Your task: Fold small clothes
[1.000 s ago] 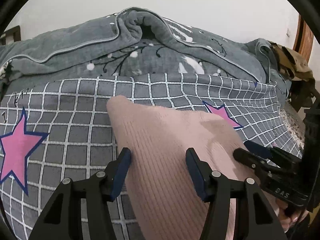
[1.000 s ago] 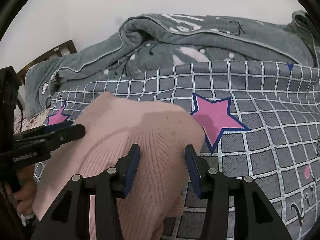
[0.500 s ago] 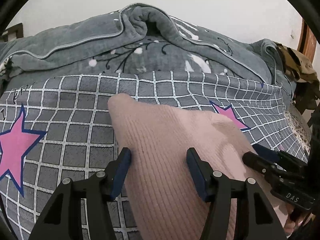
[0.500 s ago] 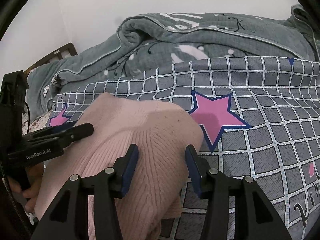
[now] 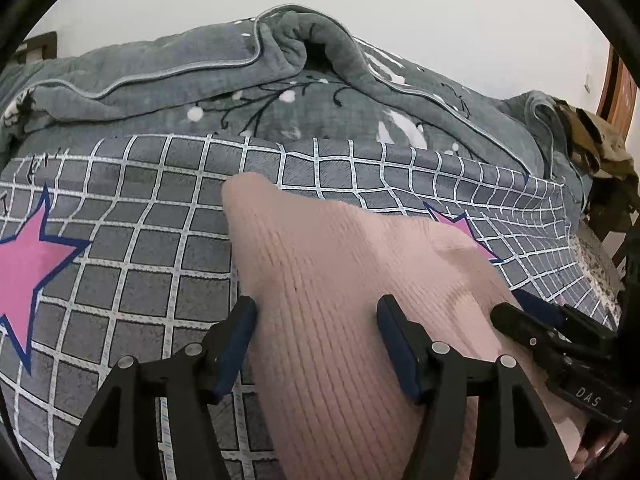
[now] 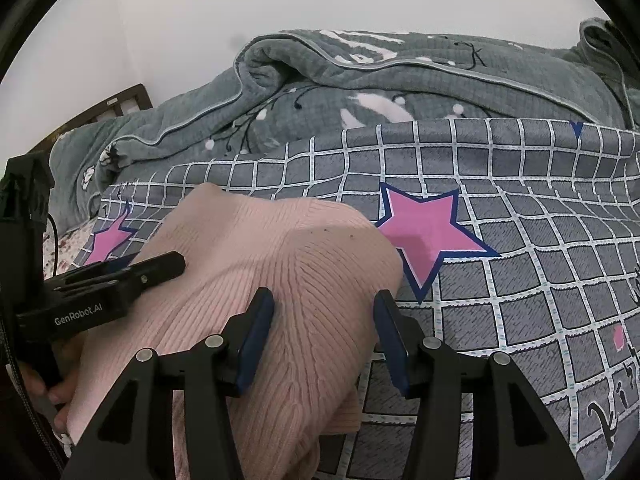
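Note:
A pale pink ribbed knit garment (image 5: 336,280) lies folded on the grey checked bedsheet (image 5: 152,232); it also shows in the right wrist view (image 6: 256,264). My left gripper (image 5: 316,332) is open and empty, its jaws straddling the garment's left part. My right gripper (image 6: 324,328) is open and empty over the garment's right edge. Each gripper appears in the other's view: the right one (image 5: 532,320) at the garment's right side, the left one (image 6: 136,272) at its left side.
A rumpled grey quilt (image 5: 280,92) is heaped along the back of the bed against the white wall. The sheet has pink stars (image 6: 428,232). A wooden headboard (image 6: 100,108) is at the far left, a brown bundle (image 5: 592,148) at the right.
Both grippers have drifted slightly over the garment and stayed open. The garment has not visibly changed shape.

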The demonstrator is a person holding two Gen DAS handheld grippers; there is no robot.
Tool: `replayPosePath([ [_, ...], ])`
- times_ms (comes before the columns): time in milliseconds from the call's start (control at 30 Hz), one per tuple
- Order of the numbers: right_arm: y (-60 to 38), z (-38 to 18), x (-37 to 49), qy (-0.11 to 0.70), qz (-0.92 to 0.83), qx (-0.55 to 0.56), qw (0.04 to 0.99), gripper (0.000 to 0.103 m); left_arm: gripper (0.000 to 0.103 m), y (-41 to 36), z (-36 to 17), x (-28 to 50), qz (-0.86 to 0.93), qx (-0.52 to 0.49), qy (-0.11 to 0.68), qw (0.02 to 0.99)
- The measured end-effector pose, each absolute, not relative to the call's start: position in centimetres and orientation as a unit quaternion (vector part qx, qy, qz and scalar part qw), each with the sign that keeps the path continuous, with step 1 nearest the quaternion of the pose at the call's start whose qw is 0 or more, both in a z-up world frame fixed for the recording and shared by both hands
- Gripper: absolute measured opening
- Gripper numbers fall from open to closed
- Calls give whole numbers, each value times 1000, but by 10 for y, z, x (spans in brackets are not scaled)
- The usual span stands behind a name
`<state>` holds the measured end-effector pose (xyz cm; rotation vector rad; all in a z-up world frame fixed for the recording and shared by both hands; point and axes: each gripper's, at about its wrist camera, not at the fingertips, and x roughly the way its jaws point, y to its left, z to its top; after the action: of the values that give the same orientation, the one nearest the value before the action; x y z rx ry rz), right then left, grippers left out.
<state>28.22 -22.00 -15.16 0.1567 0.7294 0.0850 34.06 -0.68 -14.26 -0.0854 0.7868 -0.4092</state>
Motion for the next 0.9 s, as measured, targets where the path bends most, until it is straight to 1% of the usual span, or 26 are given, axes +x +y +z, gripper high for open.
replayPosePath([
  [333,-218,-147,275,341,37,66,937,51,62,0,-138,334,-201,-48,378,902],
  [567,-216,-129,248,324,32,59,944,51,62,12,-124,299,-199,-42,372,905],
  [800,-217,-133,204,365,36,92,926,51,62,25,-118,250,-193,-41,391,899],
  [900,-212,-127,184,372,22,78,925,51,62,28,-107,225,-182,-29,391,902],
])
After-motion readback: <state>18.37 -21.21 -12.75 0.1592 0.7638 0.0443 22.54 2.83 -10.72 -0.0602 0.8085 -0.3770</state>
